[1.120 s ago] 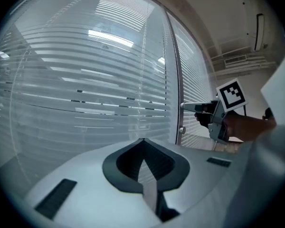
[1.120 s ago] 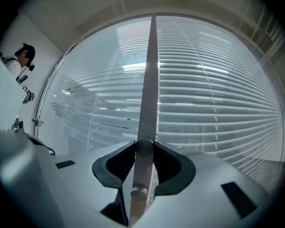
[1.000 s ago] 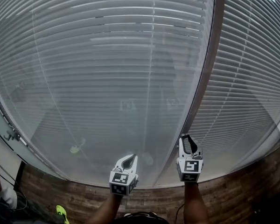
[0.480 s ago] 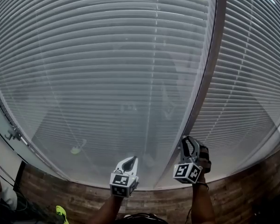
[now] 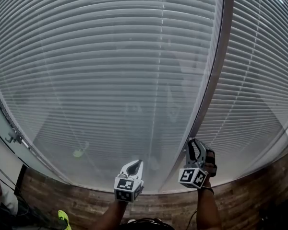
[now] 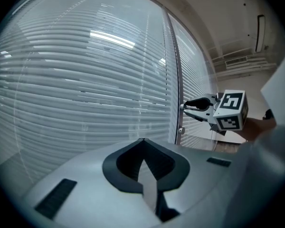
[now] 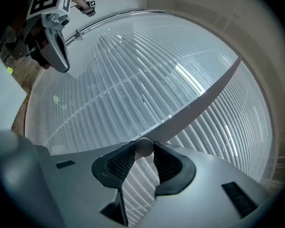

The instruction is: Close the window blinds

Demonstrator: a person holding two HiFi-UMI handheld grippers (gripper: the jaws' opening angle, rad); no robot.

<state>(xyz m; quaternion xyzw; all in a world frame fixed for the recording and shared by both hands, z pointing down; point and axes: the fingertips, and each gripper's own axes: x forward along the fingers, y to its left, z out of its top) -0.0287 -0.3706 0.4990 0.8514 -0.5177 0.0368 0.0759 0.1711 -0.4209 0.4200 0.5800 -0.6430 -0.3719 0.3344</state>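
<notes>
Presently, items as they stood, left to right:

1. Window blinds (image 5: 110,80): a wide panel of level slats that filled the left and centre of the head view. Dim shapes showed through its lower part, so it was judged not fully shut.
2. Left gripper (image 5: 134,163): bottom centre of the head view, just below the slats. Its jaws were pressed together with nothing between them, and it touched nothing.
3. Right gripper (image 5: 194,143): lower right of centre, rolled to one side. Its jaws pinched a rod.
4. Rod (image 7: 143,147): small, round and grey, seated between the right pads at the bottom centre of the right gripper view. It was judged to be the blinds' tilt wand. Its length could not be traced, and its long axis was judged to run upward beside the divider.
5. Divider (image 5: 216,80): a dark upright strip just behind the right gripper.
6. Second blind (image 5: 259,80): filled the right edge, slats level.

Relation noted: the wand already sat inside the right jaws, with the left gripper apart to its left. Any further closing was judged to turn on twisting about the wand's own axis.
</notes>
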